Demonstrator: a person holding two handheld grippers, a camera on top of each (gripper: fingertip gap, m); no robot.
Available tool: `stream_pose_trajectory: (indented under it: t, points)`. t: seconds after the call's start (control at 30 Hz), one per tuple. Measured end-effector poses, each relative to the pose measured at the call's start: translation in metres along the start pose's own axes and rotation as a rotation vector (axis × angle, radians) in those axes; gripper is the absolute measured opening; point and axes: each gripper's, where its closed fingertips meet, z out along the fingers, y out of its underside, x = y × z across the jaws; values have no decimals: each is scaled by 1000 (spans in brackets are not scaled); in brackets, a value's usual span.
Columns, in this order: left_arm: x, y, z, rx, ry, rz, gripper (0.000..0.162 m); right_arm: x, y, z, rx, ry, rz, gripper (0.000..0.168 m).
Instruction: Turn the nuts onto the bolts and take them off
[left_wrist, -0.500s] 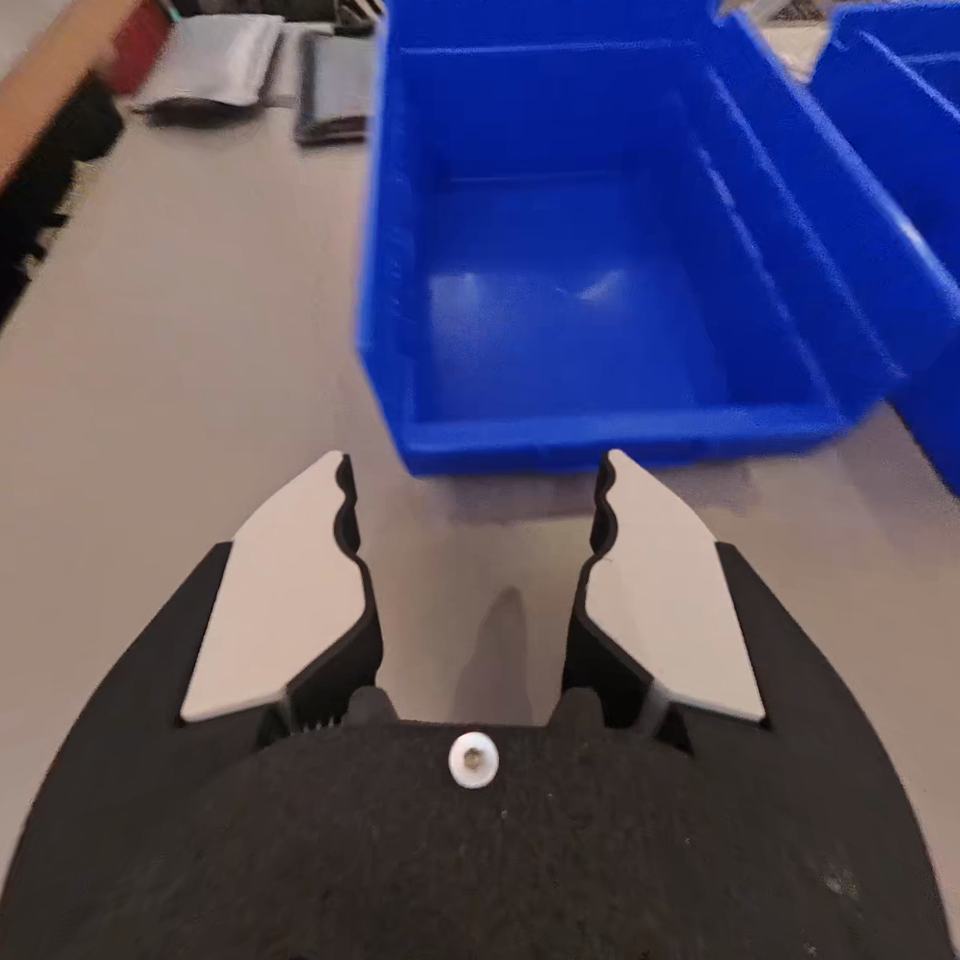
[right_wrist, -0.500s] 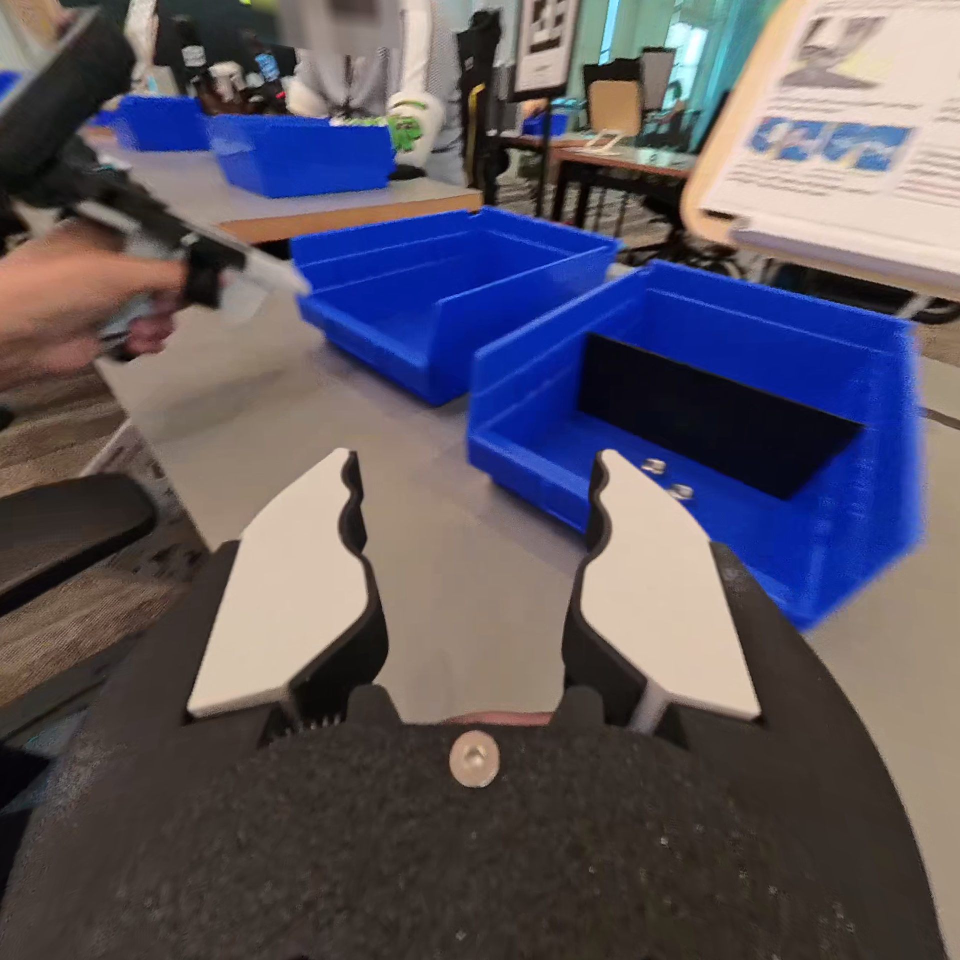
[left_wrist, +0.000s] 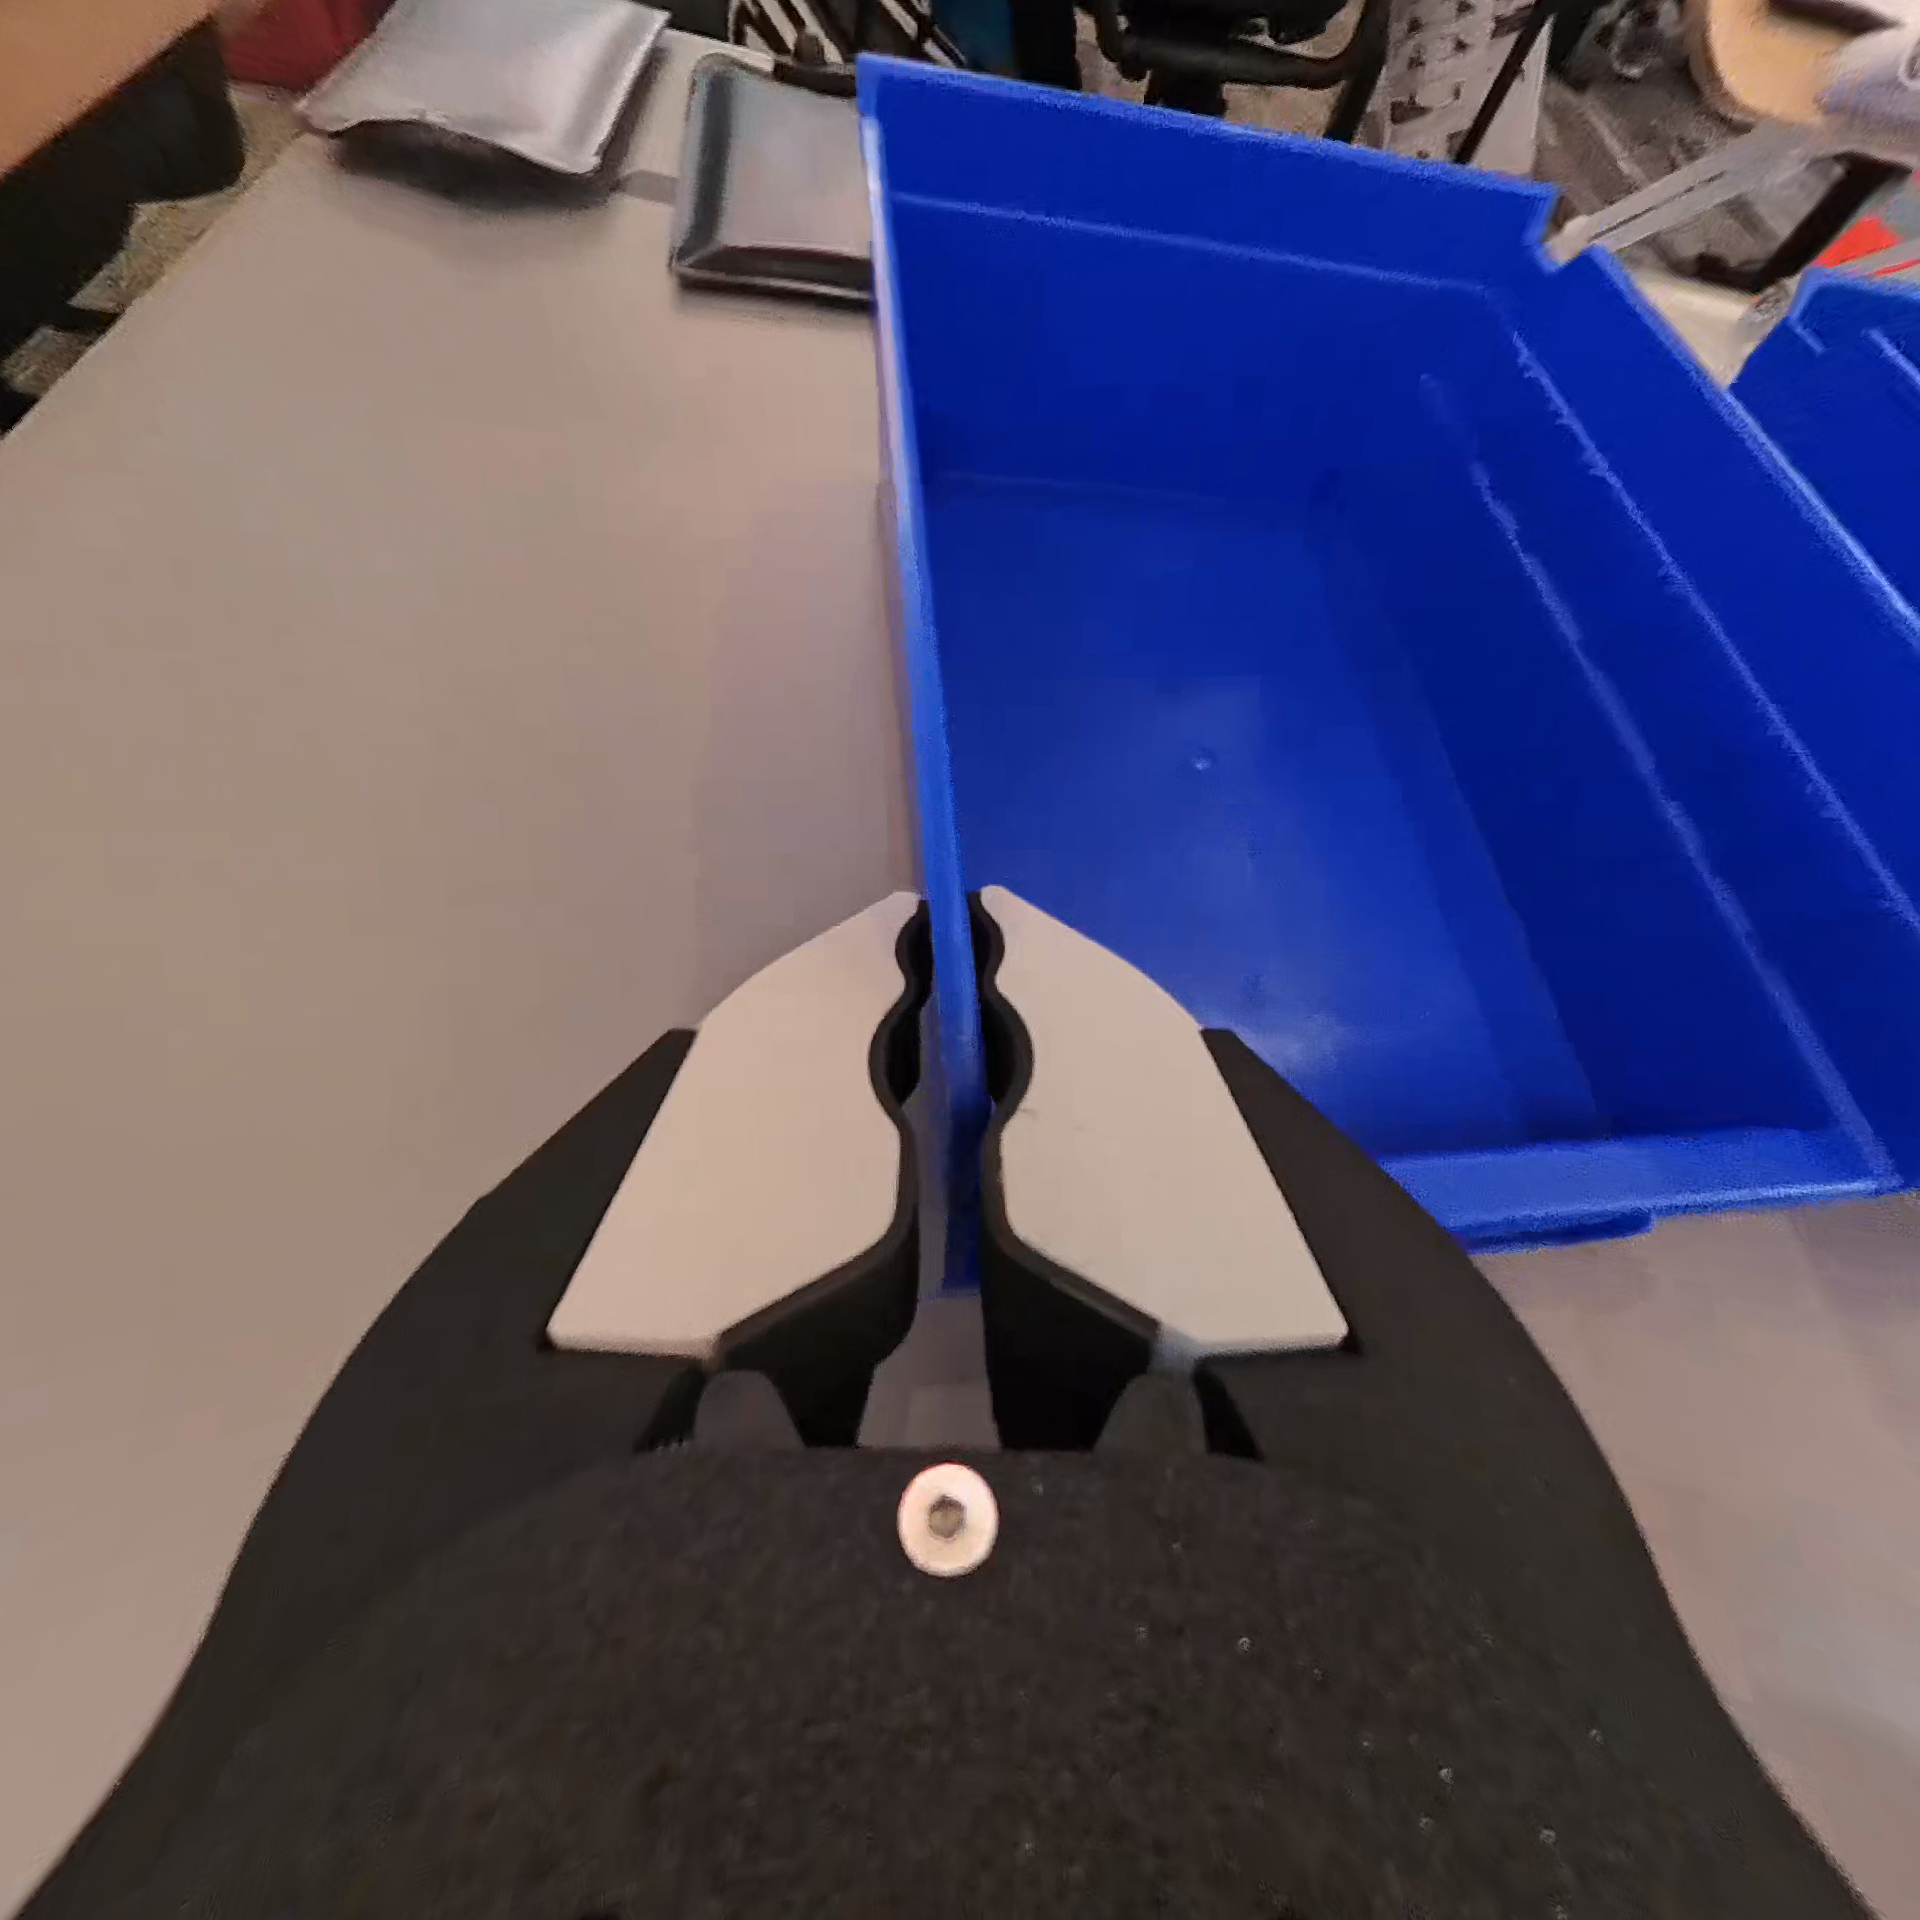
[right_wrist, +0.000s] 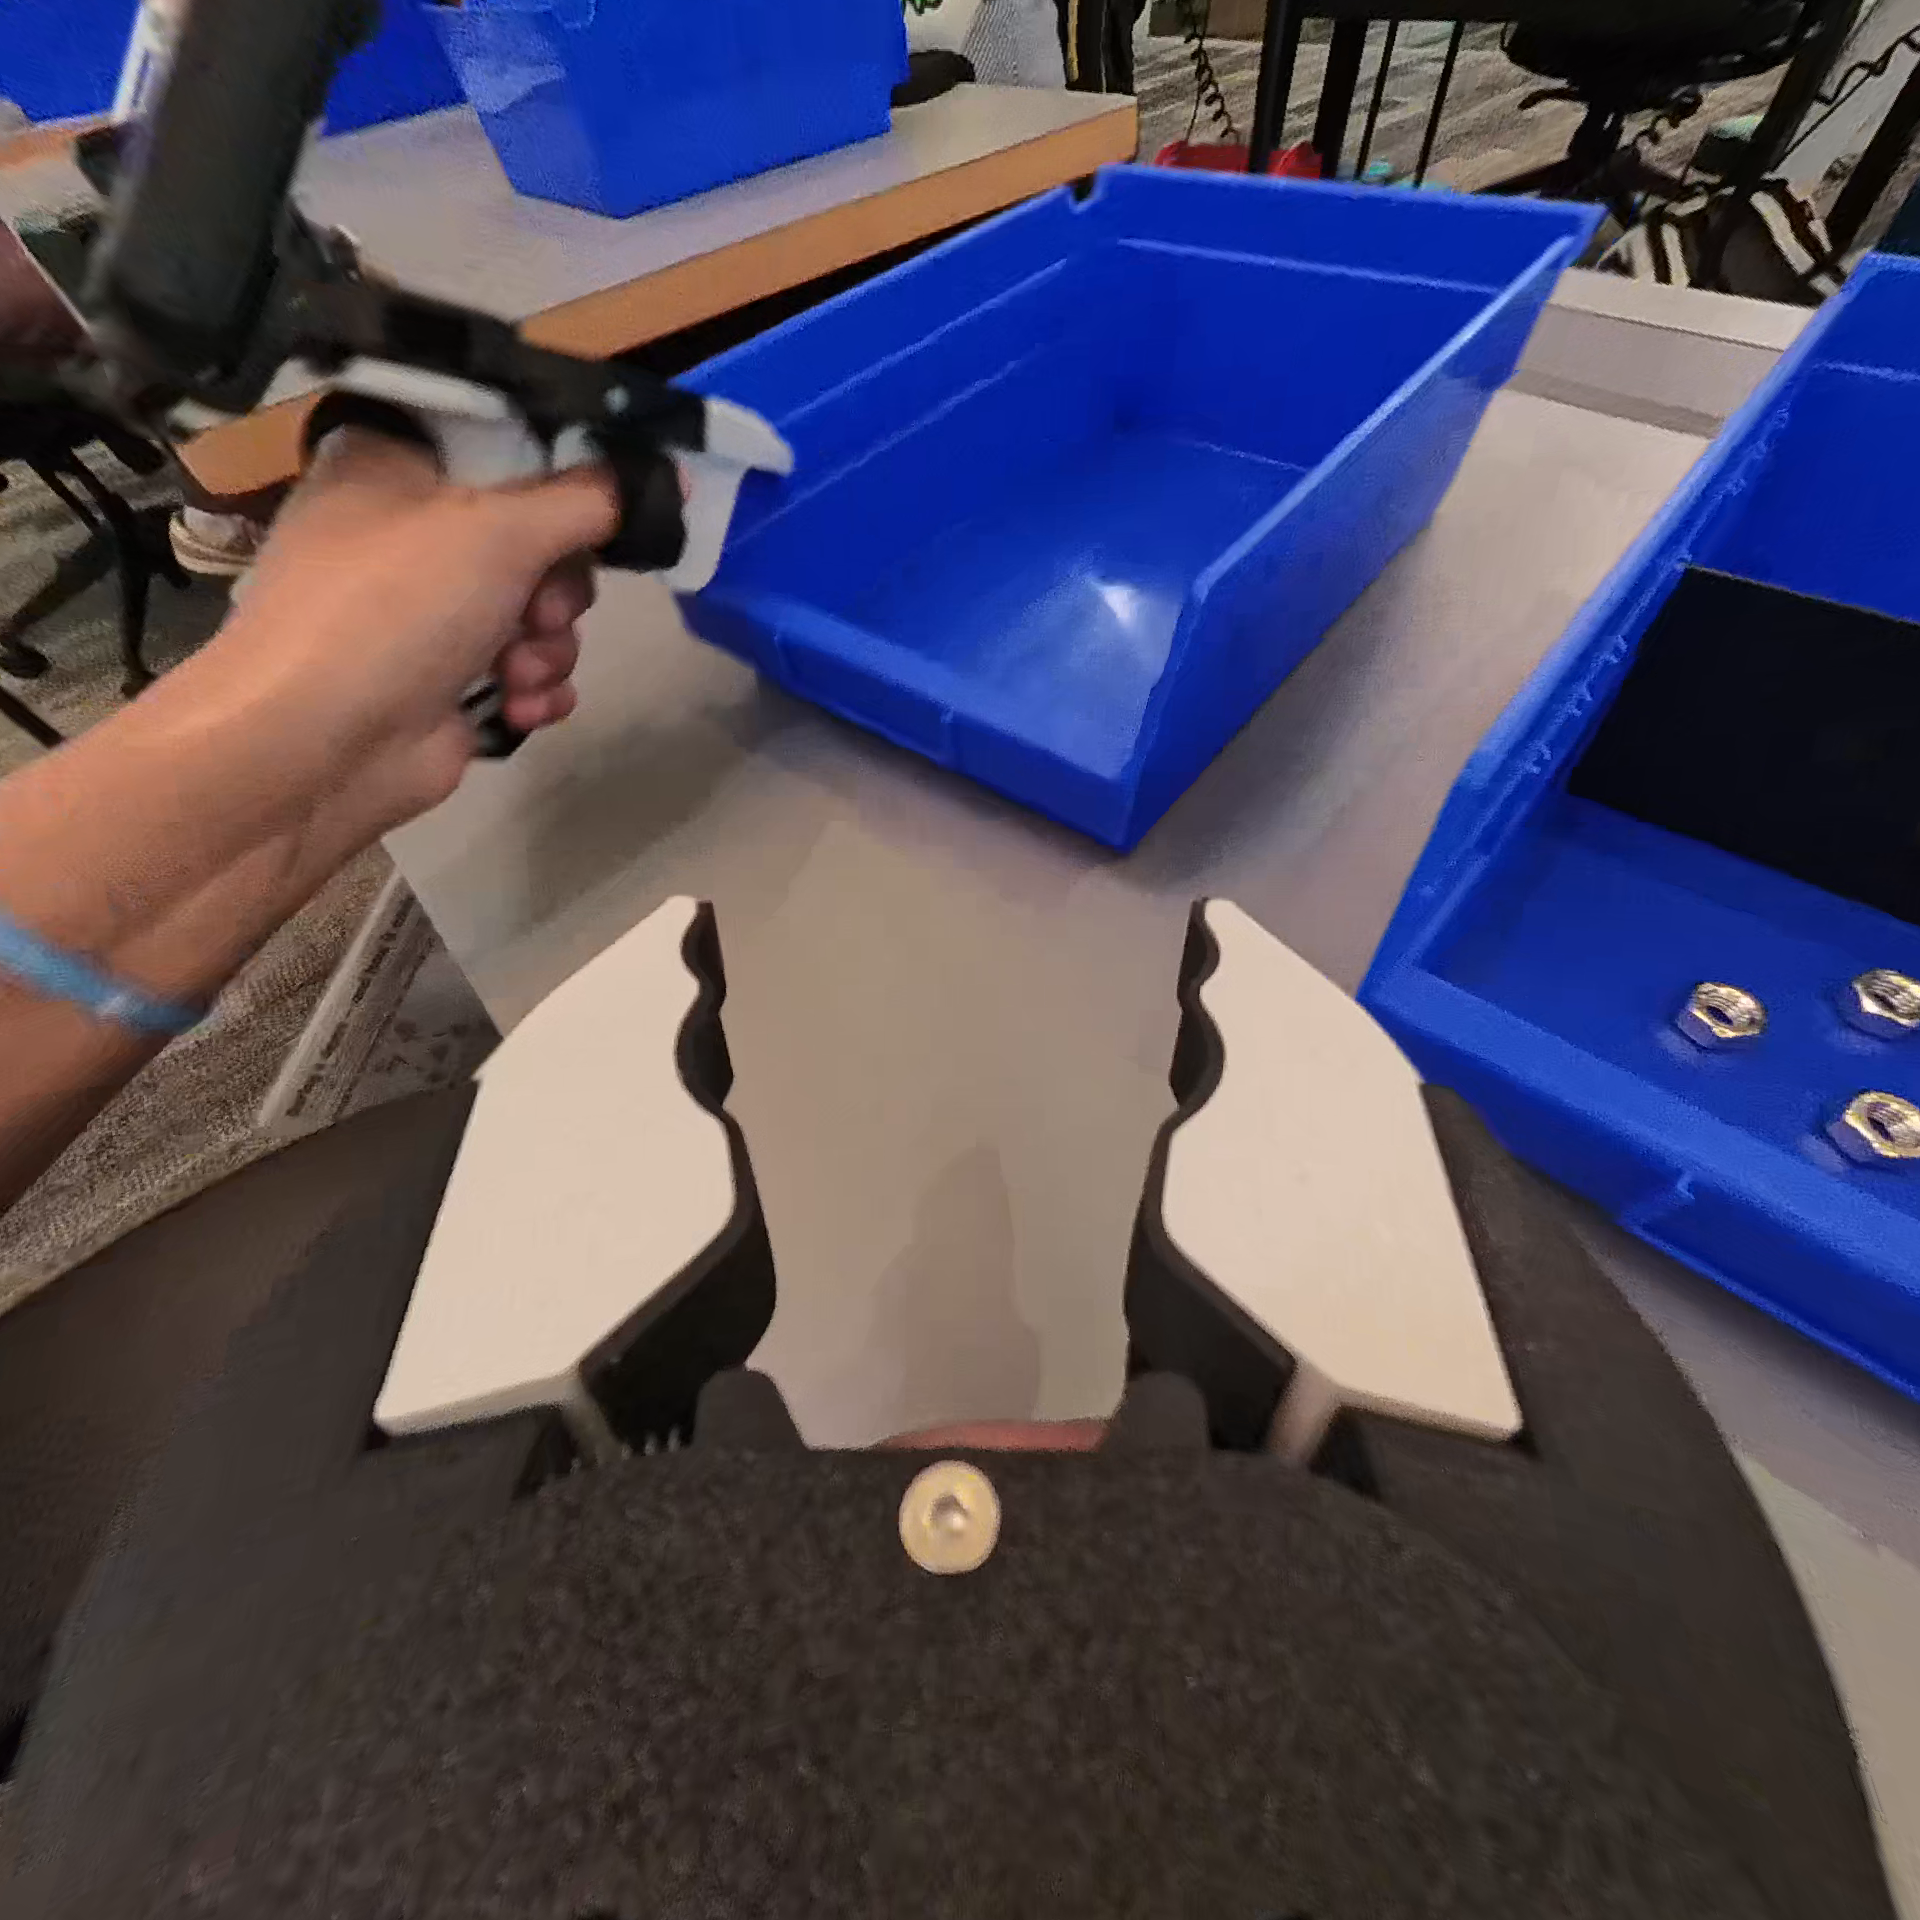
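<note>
1. The left gripper (left_wrist: 948, 914) has black jaws with smooth grey-white plates and wavy inner edges; it is pinching the thin left wall of an empty blue bin (left_wrist: 1299, 727), near its front corner.
2. This bin is of glossy hard plastic, rectangular, with a low front lip. In the right wrist view the same bin (right_wrist: 1091, 499) shows with the left gripper (right_wrist: 743, 468) at its wall and a hand (right_wrist: 416, 623) on the handle; a blue band is on the wrist.
3. The right gripper (right_wrist: 951, 935) is spread wide with nothing between the jaws, above the bare grey matte worktop (right_wrist: 935, 914).
4. Three shiny metal hex nuts (right_wrist: 1720, 1015) lie on the floor of a second blue bin (right_wrist: 1455, 987), just to the right of the right gripper. A dark panel stands across this bin behind the nuts.
5. No bolts can be seen in either view.
6. At the far end of the worktop (left_wrist: 416, 623) lie two flat things: a grey pouch (left_wrist: 488, 104) and a dark tray (left_wrist: 769, 197), the tray just beside the bin's back corner.
7. On another table behind stand more blue bins (right_wrist: 675, 94); their number I cannot tell.
</note>
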Motion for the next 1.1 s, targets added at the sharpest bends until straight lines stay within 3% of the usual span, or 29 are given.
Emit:
stream_pose_trajectory:
  t: [0.3,0.33,0.43,0.53,0.6,0.7,0.83,0.97,1.1]
  points:
    - [-3,64,-111,37,-89,-107,5,-21,1,29,44,15,99,66]
    - [-3,68,-119,42,-90,-115,5,-24,4,33,27,26,106,61]
    - [2,77,-134,40,-108,-82,5,-21,11,38,-10,117,101,23]
    - [9,70,-151,176,-101,-87,6,-16,10,37,-30,140,116,14]
    - [14,68,-161,232,-151,-69,5,-14,-3,29,24,198,25,9]
    - [32,47,-178,330,-139,-35,4,-10,-43,0,157,240,-42,8]
    - [88,-16,-187,468,-46,19,4,23,-111,-60,321,347,-105,7]
    - [187,-80,-151,529,61,150,6,103,-155,-135,426,588,-137,6]
    - [320,-109,-108,470,253,178,5,208,-160,-218,426,805,-11,5]
